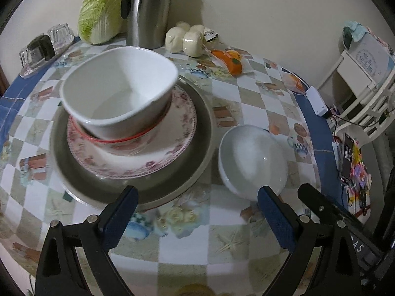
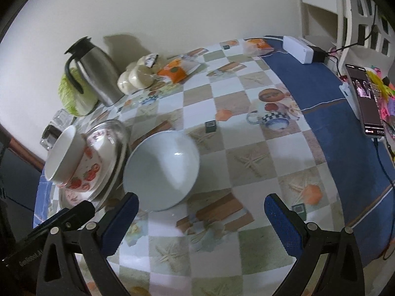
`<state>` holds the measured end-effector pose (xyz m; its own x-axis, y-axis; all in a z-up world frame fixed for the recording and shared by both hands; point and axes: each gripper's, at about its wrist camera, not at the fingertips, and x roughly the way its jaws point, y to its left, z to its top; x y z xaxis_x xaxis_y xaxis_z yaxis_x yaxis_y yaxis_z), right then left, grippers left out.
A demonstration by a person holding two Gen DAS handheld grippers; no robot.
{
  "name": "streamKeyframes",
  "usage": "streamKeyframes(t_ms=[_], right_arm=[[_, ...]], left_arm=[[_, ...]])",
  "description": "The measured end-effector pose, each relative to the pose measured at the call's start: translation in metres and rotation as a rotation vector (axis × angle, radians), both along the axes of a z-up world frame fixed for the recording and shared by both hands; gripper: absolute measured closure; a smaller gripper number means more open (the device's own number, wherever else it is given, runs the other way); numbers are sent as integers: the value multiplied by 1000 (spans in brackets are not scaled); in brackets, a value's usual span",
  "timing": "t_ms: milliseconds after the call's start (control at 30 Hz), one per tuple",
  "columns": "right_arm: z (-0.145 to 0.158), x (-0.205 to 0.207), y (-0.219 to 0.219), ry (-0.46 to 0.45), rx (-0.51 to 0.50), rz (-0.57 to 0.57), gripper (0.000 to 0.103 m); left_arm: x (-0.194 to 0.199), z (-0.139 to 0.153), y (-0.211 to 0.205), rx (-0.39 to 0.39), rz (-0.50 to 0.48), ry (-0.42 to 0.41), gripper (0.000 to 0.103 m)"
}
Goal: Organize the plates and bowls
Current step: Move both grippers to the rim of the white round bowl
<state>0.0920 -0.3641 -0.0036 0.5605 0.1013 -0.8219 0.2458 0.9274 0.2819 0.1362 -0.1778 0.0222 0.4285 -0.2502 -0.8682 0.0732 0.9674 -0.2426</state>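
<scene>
A stack stands on the table: a large grey plate (image 1: 197,172) at the bottom, a floral pink-rimmed plate (image 1: 172,145) on it, a red-patterned bowl (image 2: 86,172), and a tilted white bowl (image 1: 118,88) on top. The stack also shows at the left of the right wrist view (image 2: 64,155). A separate white bowl (image 1: 251,160) (image 2: 163,170) sits on the table to the right of the stack. My left gripper (image 1: 197,209) is open and empty, just in front of the stack. My right gripper (image 2: 201,209) is open and empty, just in front of the separate white bowl.
At the back stand a steel thermos (image 1: 148,12), a cabbage (image 1: 98,14), wrapped buns (image 1: 187,38), an orange packet (image 1: 229,61) and upturned glasses (image 1: 42,49). A white power strip (image 2: 298,49) and a phone (image 2: 365,98) lie at the table's right edge. White shelves (image 1: 365,74) stand beyond.
</scene>
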Motion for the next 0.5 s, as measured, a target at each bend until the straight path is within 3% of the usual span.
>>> streamKeyframes(t_ms=[133,233,367,500], right_arm=[[-3,8,-10,7,3,-7,0],[-4,15,-16,7,7,-15,0],[-7,25,-21,14,1,-25,2],[-16,34,-19,31,11,-11,16]], left_arm=[[10,-5,-5,-31,23,17,6],[15,-10,-8,-48,37,32,21],[20,-19,-13,-56,48,59,26],[25,-24,-16,-28,53,58,32]])
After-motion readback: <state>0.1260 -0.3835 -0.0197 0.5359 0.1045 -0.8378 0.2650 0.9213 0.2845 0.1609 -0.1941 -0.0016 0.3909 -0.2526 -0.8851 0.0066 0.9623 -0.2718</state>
